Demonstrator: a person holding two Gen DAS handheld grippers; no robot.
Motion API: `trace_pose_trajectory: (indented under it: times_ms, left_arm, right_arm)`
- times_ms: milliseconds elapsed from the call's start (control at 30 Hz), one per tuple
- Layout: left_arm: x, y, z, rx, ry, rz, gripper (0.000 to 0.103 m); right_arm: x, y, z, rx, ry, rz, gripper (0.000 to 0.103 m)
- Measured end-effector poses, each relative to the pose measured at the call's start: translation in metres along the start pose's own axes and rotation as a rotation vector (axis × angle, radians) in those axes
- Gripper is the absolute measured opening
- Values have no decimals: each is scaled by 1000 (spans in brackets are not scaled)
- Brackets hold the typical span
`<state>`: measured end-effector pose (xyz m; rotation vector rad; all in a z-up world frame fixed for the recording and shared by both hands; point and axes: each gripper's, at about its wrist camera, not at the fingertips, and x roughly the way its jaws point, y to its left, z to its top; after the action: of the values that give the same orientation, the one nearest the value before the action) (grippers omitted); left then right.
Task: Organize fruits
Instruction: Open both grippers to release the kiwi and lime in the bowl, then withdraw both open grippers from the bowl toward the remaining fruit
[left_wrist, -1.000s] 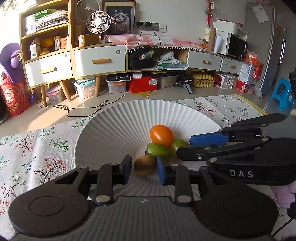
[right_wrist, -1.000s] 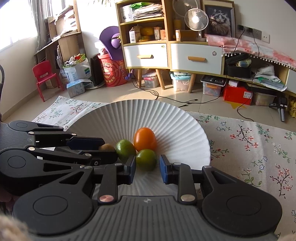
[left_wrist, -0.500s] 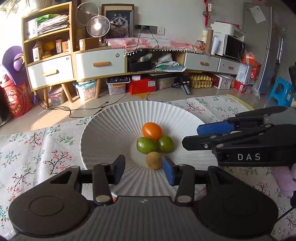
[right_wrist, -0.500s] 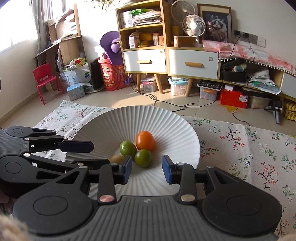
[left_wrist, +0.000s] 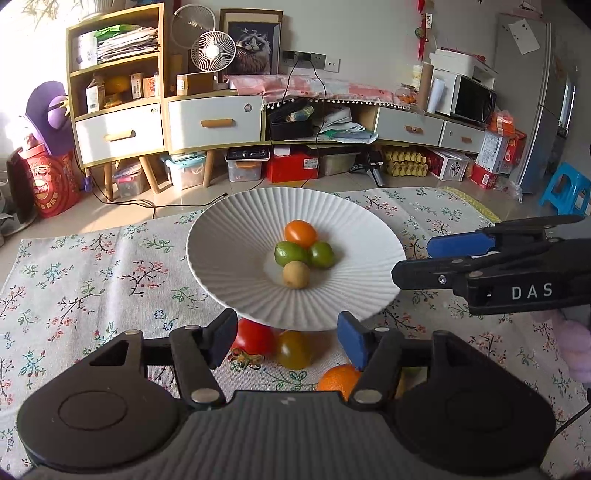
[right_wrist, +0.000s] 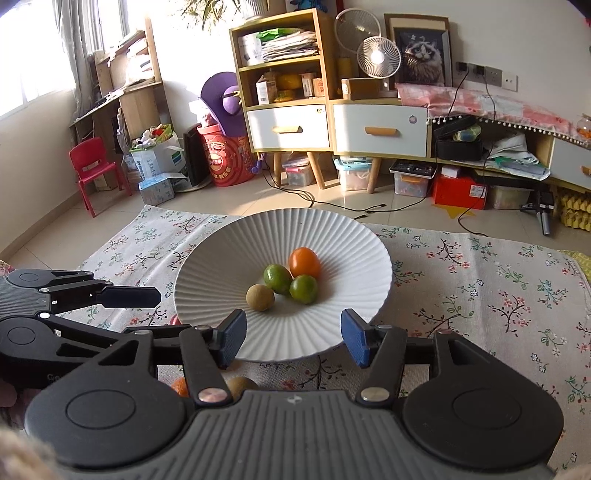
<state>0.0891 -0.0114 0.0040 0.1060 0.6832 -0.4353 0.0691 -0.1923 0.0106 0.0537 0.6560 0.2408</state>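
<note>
Nearest my left tongs (left_wrist: 282, 338), on the flowered cloth of the tabletop (left_wrist: 92, 266), three fruits wait outside the plate: a red tomato (left_wrist: 255, 338) with its stem calyx showing, a yellow-green tomato (left_wrist: 293, 349) touching it, and an orange (left_wrist: 338, 380) half hidden behind the blue pad. Right view also shows a brown kiwi-like fruit (right_wrist: 242, 386) low by the tong arm. Both tongs have just been opening; left stands spread with nothing between the pads, right tongs (right_wrist: 293, 338) likewise spread and empty, hanging over the near rim of the plate.

Past the tongs sits the white ribbed plate (left_wrist: 229, 229), shallow and wide. At its centre four fruits cluster, touching: a tan round fruit (left_wrist: 296, 274) closest, two green limes (left_wrist: 290, 253) side by side behind it, an orange-coloured tomato (left_wrist: 300, 232) at the back.

Handling judgement: all light. The tomatoes look thin-skinned and glossy, likely slippery and easily bruised, so I would take one across its widest middle, pads level, closing gently, clear of the calyx. The orange should tolerate a firmer pinch. Round shapes will roll on the plate's slope toward the centre pile.

Beyond: floor, cables, storage boxes, a cabinet with drawers.
</note>
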Motion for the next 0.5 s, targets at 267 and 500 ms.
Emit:
trace_pose_trajectory:
  times_ms: [267,500]
  left_arm:
    - [-22,-1,-13,-11,14,21,70]
    - [-33,-2,-28,-35,23,41,86]
  right_arm:
    - [-18,6,-10,10,7,9,69]
    - [-28,9,-22,26,18,20,80]
